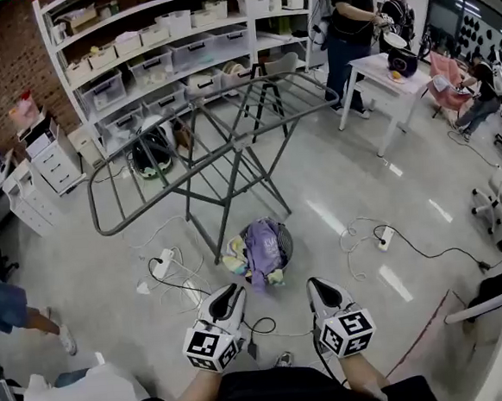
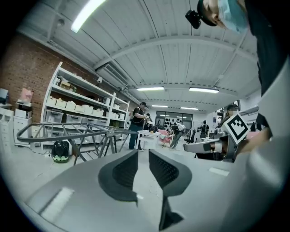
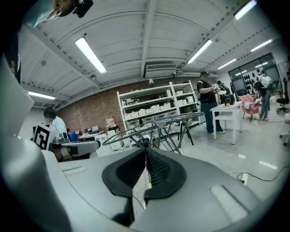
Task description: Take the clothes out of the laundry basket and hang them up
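the person holds both tools low and side by side over the floor (image 1: 110, 276), their noses pointing to 12 o'clock. the left hand-held gripper (image 1: 232, 292) has its jaws all but closed: its own view shows only a thin slit between the ribbed black pads (image 2: 124, 172), and nothing sits in it. the right hand-held gripper (image 1: 317, 287) is fully closed, its tips meeting in its own view, and it also holds nothing.

the basket (image 1: 287, 241) stands on the floor at 12 o'clock, just beyond the two noses and between their lines. neither tool touches it. it is still full: a purple garment (image 1: 261, 246) lies on top and hangs over the near rim, and a pale yellow piece (image 1: 235, 259) shows at its 9 o'clock side.

the rack (image 1: 219, 128) stands open right behind the basket, running from 10 o'clock to 1 o'clock, with grey rails and crossed legs. its bars are bare. one leg comes down just beside the basket at 10 o'clock.

a white power strip (image 1: 162, 263) with looped cables lies on the floor at 10 o'clock of the left tool, and another cable run (image 1: 384, 241) lies at 2 o'clock of the right one. white shelves (image 1: 178, 45) with bins line the far wall behind the rack. at 1 o'clock, well apart, a person (image 1: 349, 19) stands at a white desk (image 1: 388, 70).
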Demonstrator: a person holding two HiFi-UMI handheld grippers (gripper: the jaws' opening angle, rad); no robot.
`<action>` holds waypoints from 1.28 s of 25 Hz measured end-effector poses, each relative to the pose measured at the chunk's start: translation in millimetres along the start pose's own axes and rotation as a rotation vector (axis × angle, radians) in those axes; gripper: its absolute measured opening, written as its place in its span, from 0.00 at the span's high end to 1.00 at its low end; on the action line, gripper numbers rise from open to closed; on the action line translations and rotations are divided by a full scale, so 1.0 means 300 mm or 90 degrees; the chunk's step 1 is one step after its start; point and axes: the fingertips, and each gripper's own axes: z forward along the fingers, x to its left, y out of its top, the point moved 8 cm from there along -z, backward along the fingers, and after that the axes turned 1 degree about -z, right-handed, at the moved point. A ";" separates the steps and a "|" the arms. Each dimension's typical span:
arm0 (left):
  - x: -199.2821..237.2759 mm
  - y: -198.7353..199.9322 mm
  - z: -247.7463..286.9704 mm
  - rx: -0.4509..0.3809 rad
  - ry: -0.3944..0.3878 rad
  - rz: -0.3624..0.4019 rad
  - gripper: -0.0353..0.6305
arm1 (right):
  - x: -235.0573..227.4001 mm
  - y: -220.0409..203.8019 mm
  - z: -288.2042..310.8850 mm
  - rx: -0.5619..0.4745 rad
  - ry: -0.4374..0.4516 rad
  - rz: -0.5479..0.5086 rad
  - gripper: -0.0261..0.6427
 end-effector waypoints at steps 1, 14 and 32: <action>0.002 -0.004 0.013 -0.003 0.000 -0.008 0.84 | -0.014 0.002 0.006 -0.007 0.010 0.014 0.94; 0.209 -0.020 0.269 0.068 -0.045 -0.011 0.49 | -0.160 0.022 0.237 0.010 -0.089 0.047 0.47; 0.790 -0.097 0.760 0.227 -0.152 -0.017 0.49 | -0.255 0.001 0.857 0.156 -0.187 0.078 0.47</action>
